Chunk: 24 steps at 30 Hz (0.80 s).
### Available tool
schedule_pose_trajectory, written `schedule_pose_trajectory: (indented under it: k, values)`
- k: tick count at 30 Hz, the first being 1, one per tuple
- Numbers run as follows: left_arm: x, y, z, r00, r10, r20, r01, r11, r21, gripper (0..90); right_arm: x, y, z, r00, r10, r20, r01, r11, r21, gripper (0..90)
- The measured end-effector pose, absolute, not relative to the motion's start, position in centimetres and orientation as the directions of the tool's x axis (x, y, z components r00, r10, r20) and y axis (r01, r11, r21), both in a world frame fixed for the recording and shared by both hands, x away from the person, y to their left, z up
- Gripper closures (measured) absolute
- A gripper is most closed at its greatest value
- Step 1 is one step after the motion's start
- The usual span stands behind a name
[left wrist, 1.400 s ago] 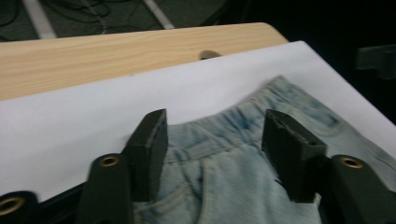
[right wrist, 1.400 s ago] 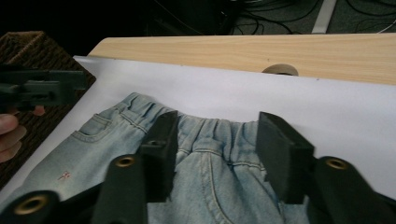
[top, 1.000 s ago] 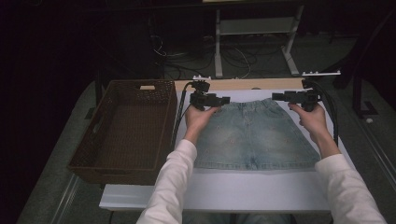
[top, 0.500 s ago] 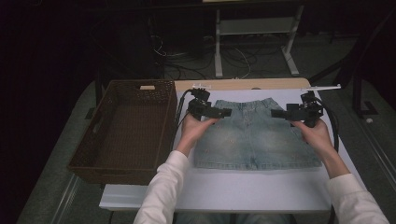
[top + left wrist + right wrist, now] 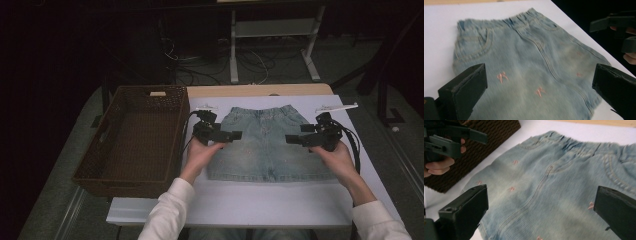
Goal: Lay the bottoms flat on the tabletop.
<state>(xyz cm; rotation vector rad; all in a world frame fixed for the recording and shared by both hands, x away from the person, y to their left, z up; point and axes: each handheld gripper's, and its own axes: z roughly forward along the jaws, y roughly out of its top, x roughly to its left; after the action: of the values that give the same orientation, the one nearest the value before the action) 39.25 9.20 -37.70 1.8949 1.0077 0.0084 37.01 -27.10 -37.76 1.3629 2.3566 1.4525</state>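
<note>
Both hand-held grippers, left hand-held gripper [image 5: 235, 135] and right hand-held gripper [image 5: 291, 140], having just been opening their jaws, are hanging released and empty, sliding from the waistband toward six o'clock along the denim skirt [image 5: 265, 145] lying flat mid-desk [image 5: 240, 205], suggesting a fresh grasp lower down.

Denim skirt [image 5: 531, 70] hem cut off

Your right tool [image 5: 537, 215] has its two black jaws set wide apart, nothing between the pads, looking down on a pale denim skirt [image 5: 564, 182] lying flat on the white worktop [image 5: 439, 197]. Small pink motifs dot the denim. Upper left: your other hand [image 5: 439, 166] grips the left tool [image 5: 477, 135] before a brown woven basket [image 5: 496, 130].
</note>
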Motion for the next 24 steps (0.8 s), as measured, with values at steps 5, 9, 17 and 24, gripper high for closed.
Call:
schedule_pose_trajectory:
  k: [5,9,17,24]
  values:
    - [38.1,10.0,-38.3,0.654,0.649,-0.387,0.638,-0.2,0.743,0.0,36.3,-26.9,-38.4,-0.613,0.695,0.376,0.656,0.182,0.733,0.2]
    - [37.2,10.6,-38.9,0.653,0.652,-0.385,0.641,-0.206,0.739,0.0,35.9,-26.7,-38.8,-0.615,0.69,0.381,0.661,0.188,0.727,0.6]
    - [35.9,11.4,-40.5,0.647,0.652,-0.395,0.661,-0.222,0.717,0.0,34.9,-25.9,-39.5,-0.643,0.667,0.377,0.658,0.23,0.717,5.6]
    - [35.1,11.9,-41.6,0.624,0.67,-0.402,0.681,-0.215,0.7,0.0,34.5,-25.0,-40.1,-0.654,0.647,0.391,0.666,0.247,0.704,8.7]
